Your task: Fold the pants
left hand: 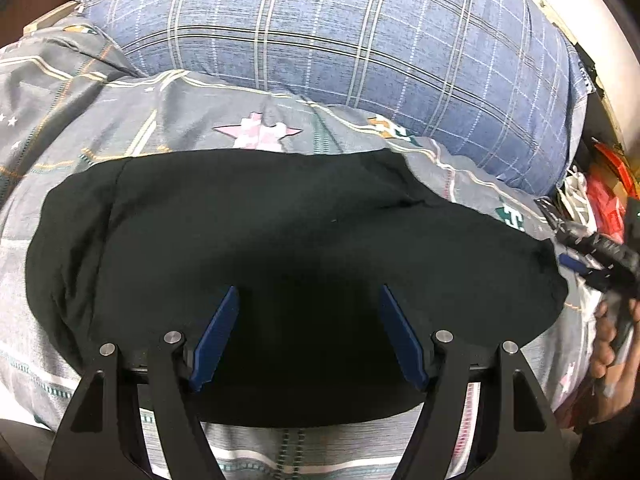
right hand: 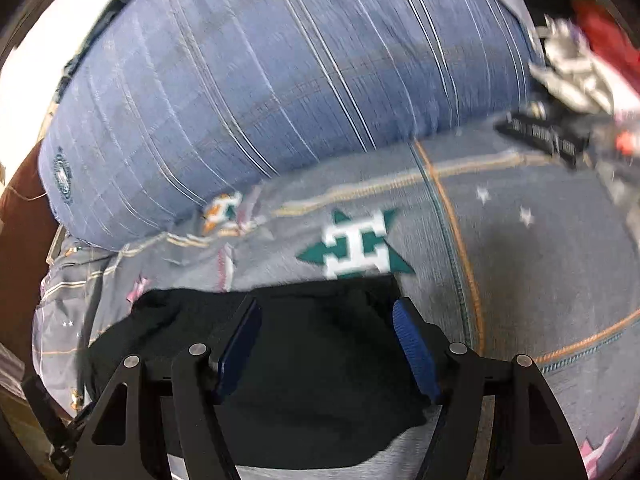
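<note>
1. Where the bed (left hand: 100, 128) fills both views, one grey cover printed with stars and stripes lies across it and carries every other item.
2. One blue plaid pillow (left hand: 340, 32) rests at the far side of the bed, its lower edge touching the grey cover.
3. One pair of black pants (left hand: 280, 220) lies on the cover, just in front of the pillow, bunched into a compact, rounded heap; it is the only garment on the bed.
4. Two tongs are present. The left tongs (left hand: 308, 292) hang over the near part of the pants with the two blue pads (left hand: 216, 332) well apart; no fabric is pinched between them.
5. The right tongs (right hand: 326, 308) stand over the right-hand corner of the pants, pads likewise apart and nothing clamped. In the left wrist view the same right tongs appear at the right edge, blurred, with one hand (left hand: 612, 340) of the person on the handle.
6. Red and white clutter (left hand: 600, 184) lies beside the bed at the right; the items there cannot be counted.
</note>
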Motion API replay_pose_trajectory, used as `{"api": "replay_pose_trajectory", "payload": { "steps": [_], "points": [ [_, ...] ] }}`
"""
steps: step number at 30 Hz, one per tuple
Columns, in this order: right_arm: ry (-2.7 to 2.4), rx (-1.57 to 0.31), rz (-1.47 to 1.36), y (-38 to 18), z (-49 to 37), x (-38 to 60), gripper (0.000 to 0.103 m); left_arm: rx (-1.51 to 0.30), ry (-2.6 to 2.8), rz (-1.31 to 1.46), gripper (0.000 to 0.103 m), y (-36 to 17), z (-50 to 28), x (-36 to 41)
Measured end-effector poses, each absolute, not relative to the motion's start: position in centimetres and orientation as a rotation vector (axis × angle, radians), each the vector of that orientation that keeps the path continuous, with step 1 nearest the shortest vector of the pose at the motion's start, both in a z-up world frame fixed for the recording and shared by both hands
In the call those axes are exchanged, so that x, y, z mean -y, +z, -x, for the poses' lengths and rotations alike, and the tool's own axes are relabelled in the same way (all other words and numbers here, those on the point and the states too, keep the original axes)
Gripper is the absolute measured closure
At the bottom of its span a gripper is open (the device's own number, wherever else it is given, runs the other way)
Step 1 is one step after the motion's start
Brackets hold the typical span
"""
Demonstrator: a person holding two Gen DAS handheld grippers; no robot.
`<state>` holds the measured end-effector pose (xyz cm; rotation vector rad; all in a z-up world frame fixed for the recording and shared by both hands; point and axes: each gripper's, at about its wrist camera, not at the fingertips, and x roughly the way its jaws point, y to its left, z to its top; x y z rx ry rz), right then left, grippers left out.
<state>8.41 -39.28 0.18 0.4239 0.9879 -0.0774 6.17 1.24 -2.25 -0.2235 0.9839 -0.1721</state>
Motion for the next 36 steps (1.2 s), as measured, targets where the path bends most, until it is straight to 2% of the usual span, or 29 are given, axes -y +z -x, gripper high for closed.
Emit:
{"api": "replay_pose_trajectory", "payload": {
  "steps": [4,7,9,11,13,15,17,20,22,28,36],
  "points": [
    [-0.058,-1.051,-0.475,-1.5,-8.5,40.9,0.041,-0.989,-0.217,0.219,0.031,-1.7,-6.2,0.3],
    [-0.039,-1.112,-0.485,-3.0,-8.9,40.9,0.060,-1.006,-0.233,0.179,0.031,-2.2,-6.4,1.4],
    [-0.072,-1.144,-0.428,-3.6,-9.3,40.4,0.067,-1.031,-0.227,0.163,0.031,-2.9,-6.6,1.8],
    [-0.084,-1.144,-0.411,-3.5,-9.4,40.2,0.069,-1.049,-0.220,0.164,0.031,-3.4,-6.8,1.7],
    [-0.093,-1.140,-0.398,-3.3,-9.4,40.1,0.083,-1.060,-0.202,0.171,0.031,-3.8,-7.0,1.4],
    [-0.071,-1.111,-0.390,-2.6,-9.2,39.6,0.089,-1.055,-0.188,0.184,0.031,-3.8,-6.8,1.0],
    [-0.070,-1.098,-0.365,-2.2,-8.9,39.1,0.089,-1.048,-0.183,0.187,0.031,-3.9,-6.7,0.8],
    [-0.089,-1.121,-0.385,-2.6,-8.8,39.4,0.082,-1.030,-0.176,0.177,0.031,-3.7,-6.4,0.7],
    [-0.103,-1.117,-0.425,-2.7,-8.6,40.2,0.069,-1.012,-0.182,0.171,0.031,-3.4,-6.1,0.8],
    [-0.134,-1.129,-0.455,-3.2,-8.5,41.0,0.050,-0.961,-0.216,0.137,0.031,-2.5,-5.5,1.5],
    [-0.145,-1.143,-0.349,-3.5,-9.0,39.9,0.050,-0.971,-0.239,0.111,0.031,-2.8,-5.5,2.3]
  ]
}}
